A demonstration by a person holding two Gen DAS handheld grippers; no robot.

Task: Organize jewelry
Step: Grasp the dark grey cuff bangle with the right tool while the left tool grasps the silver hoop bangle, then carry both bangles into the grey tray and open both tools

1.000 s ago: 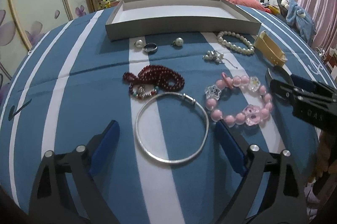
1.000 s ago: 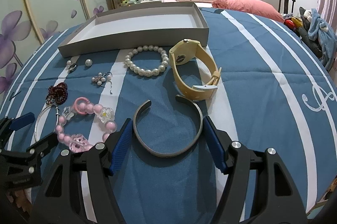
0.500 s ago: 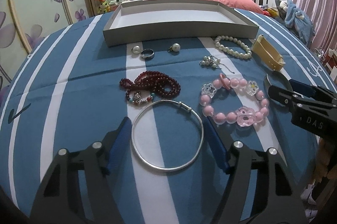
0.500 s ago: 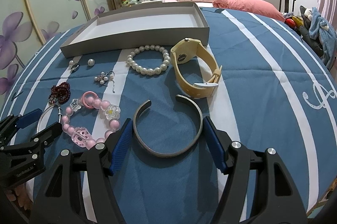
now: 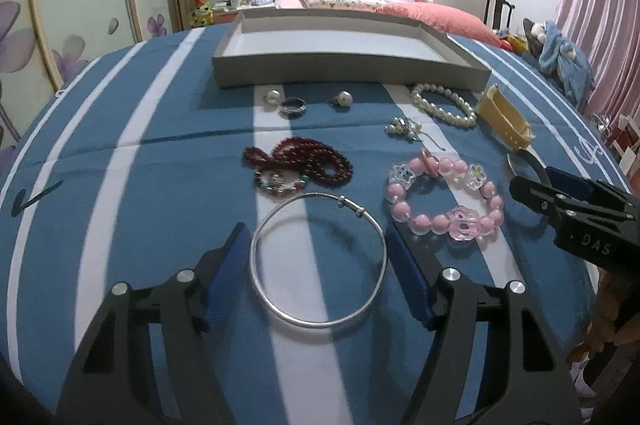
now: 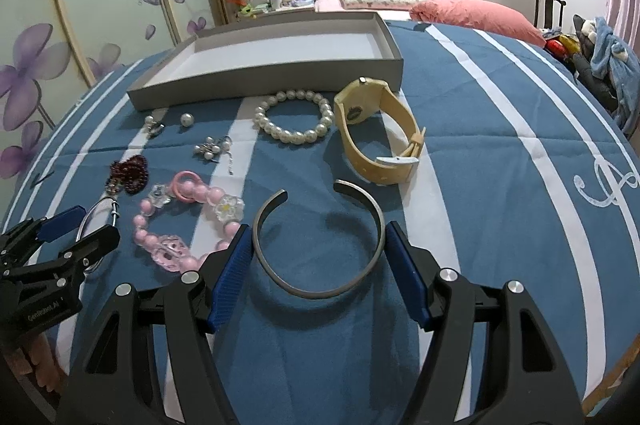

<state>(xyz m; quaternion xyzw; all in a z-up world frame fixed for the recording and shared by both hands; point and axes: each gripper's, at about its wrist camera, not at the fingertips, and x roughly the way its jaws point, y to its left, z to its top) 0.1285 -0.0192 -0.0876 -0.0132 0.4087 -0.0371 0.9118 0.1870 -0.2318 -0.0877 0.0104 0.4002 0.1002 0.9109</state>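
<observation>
My left gripper (image 5: 318,257) is open, its blue pads on either side of a thin silver bangle (image 5: 318,261) lying on the blue striped cloth. My right gripper (image 6: 318,247) is open around a grey open cuff bracelet (image 6: 320,237); the cuff touches the pads or nearly so. A pink bead bracelet (image 5: 444,201) (image 6: 188,221) lies between the two. A dark red bead strand (image 5: 300,161), pearl bracelet (image 6: 294,121), beige watch (image 6: 380,129), ring (image 5: 293,106), pearl earrings (image 5: 344,98) and a pearl brooch (image 5: 404,127) lie further back. The empty grey tray (image 5: 348,69) (image 6: 264,81) stands behind them.
The table's right edge is near the right gripper. Beyond the table are a bed with pink bedding (image 6: 476,13), wardrobe doors with flower prints (image 6: 60,25), a chair (image 5: 498,9) and pink curtains (image 5: 600,5).
The left gripper has narrowed its jaws around the silver bangle and moved slightly forward. The right gripper has stayed about the cuff with little change.
</observation>
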